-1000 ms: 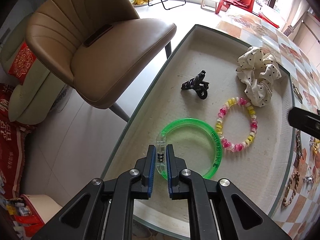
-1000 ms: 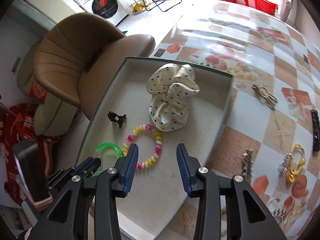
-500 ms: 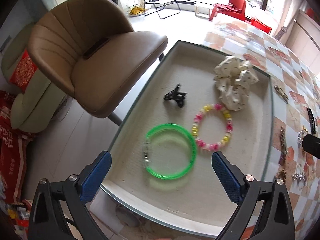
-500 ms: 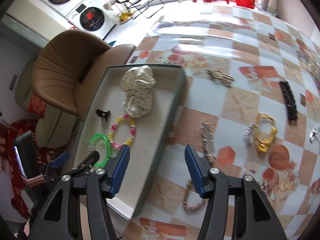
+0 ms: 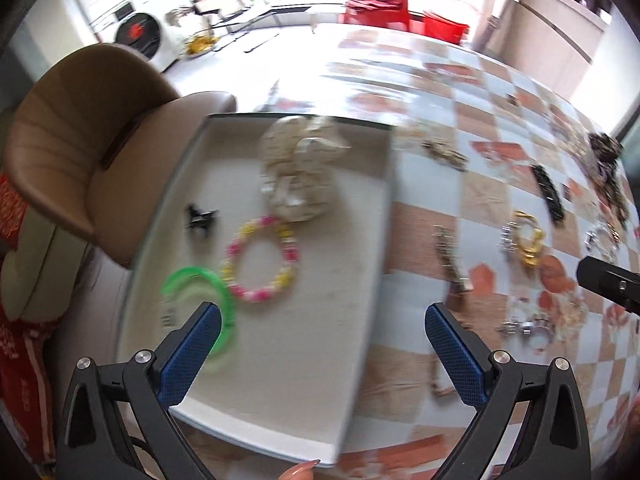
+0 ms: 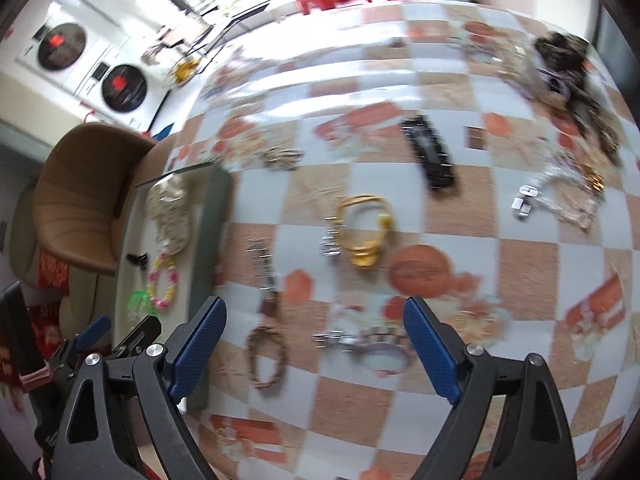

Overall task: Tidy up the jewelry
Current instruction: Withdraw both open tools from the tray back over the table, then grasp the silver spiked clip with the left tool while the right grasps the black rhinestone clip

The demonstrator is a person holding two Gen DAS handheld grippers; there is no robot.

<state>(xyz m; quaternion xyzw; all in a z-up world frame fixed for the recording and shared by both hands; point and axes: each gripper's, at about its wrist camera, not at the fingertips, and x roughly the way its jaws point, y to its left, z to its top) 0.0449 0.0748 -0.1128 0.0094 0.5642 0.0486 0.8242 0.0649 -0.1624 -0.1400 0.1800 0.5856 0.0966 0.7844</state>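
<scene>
Glossy orange-and-white checked tabletop (image 6: 460, 208), then the shallow grey rectangular tray (image 5: 384, 240) holding a cream dotted fabric scrunchie (image 5: 298, 176), translucent green plastic bangle (image 5: 192, 280) and pink-yellow beaded bracelet (image 5: 260, 260). Left claw (image 5: 322, 340) hangs released, empty; right claw (image 6: 312, 340) released too, above a braided tan bracelet (image 6: 266, 356).

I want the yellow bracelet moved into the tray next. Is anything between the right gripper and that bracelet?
Nothing visible blocks it. The right gripper is open above the table, and the yellow bracelet lies ahead on the tablecloth. A silver watch lies nearer, below the fingers.
</scene>
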